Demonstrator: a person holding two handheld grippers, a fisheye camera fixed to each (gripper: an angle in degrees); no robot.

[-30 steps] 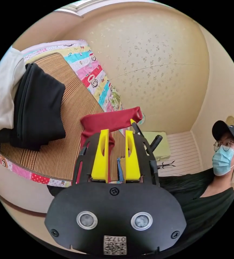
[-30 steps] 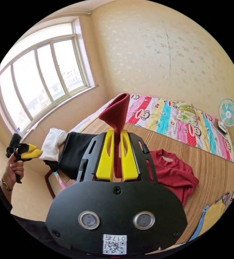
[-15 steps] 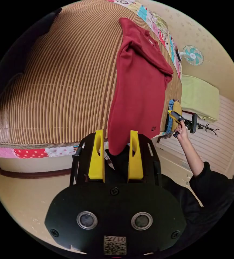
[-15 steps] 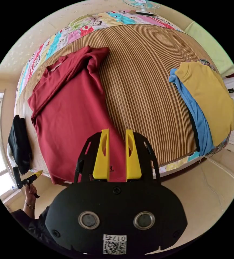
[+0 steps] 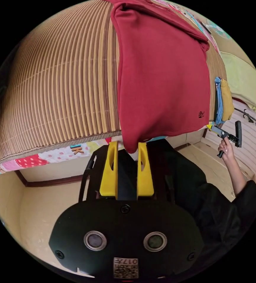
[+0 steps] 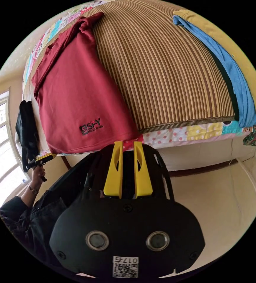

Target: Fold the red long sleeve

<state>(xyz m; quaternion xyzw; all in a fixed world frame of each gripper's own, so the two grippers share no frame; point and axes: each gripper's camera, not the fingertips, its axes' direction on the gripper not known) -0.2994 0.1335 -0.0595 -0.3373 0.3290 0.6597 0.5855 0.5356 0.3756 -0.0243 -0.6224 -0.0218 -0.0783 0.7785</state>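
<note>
The red long sleeve shirt (image 5: pixel 163 73) lies spread face up on the striped mat (image 5: pixel 60 82), its hem hanging over the bed's near edge. My left gripper (image 5: pixel 128 149) sits just below that edge, jaws close together with the left hem corner between their tips. My right gripper (image 6: pixel 128 145) has its jaws nearly together right under the other hem corner of the shirt (image 6: pixel 74 88); whether they pinch it is unclear. The right gripper (image 5: pixel 215 129) shows in a hand at that corner in the left gripper view. The left gripper (image 6: pixel 43 160) touches its corner in the right gripper view.
A yellow garment (image 6: pixel 246 73) over a blue one (image 6: pixel 234 82) lies at the mat's right end. Dark folded clothes (image 6: pixel 26 123) sit past the shirt's left side. A patterned sheet (image 6: pixel 192 132) edges the bed, with beige floor (image 6: pixel 222 191) below. The person's dark sleeve (image 5: pixel 222 206) is close.
A second ago the shirt hung in the air between both grippers. It now lies flat on the mat, and both grippers have drawn back to the hem with their jaws narrower.
</note>
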